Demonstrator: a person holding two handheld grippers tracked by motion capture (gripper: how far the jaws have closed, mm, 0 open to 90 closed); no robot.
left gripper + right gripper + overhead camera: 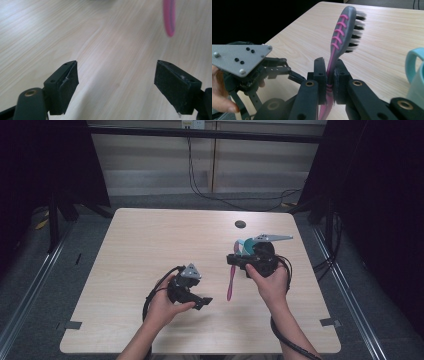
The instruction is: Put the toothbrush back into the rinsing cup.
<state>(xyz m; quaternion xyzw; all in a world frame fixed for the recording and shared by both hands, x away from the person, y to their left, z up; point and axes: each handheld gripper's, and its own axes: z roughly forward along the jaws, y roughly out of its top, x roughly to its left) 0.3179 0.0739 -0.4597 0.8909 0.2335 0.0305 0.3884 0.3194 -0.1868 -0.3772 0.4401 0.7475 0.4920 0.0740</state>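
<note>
Your right gripper [329, 82] clamps the toothbrush [342, 35] by its neck beside the mug [415, 75], while your left gripper [116, 82] stands open, empty.

A recording lab or test room, not a home: beyond the two grippers stands a bare light-wood table [150, 235] with a round cable hole [240, 224]. It sits on grey carpet between metal floor rails [30, 290]. Black curtains [380, 195] hang at either side, and cables [200, 190] trail down the pale panelled wall behind.
</note>
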